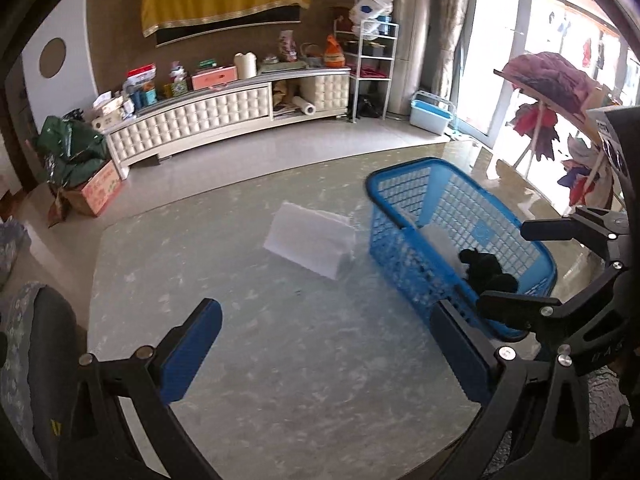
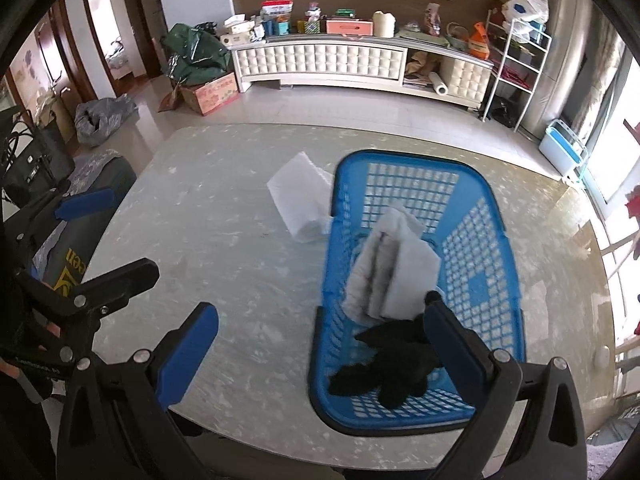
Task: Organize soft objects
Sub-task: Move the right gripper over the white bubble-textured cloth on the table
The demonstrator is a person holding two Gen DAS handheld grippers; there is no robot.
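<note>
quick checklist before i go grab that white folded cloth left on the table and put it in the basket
1. Left gripper open and empty: ok.
2. Right gripper open and empty: ok.
3. White folded cloth lying free on the grey marbled table, nothing on top of it: ok.
4. Clear of the blue plastic mesh basket: not ok, the right wrist view shows the cloth's end right at the basket wall; whether it touches, cannot tell.
5. Room in the basket: ok, the folded grey-white cloth and black soft item leave the far end bare.
6. Basket upright on the table: ok.
</note>
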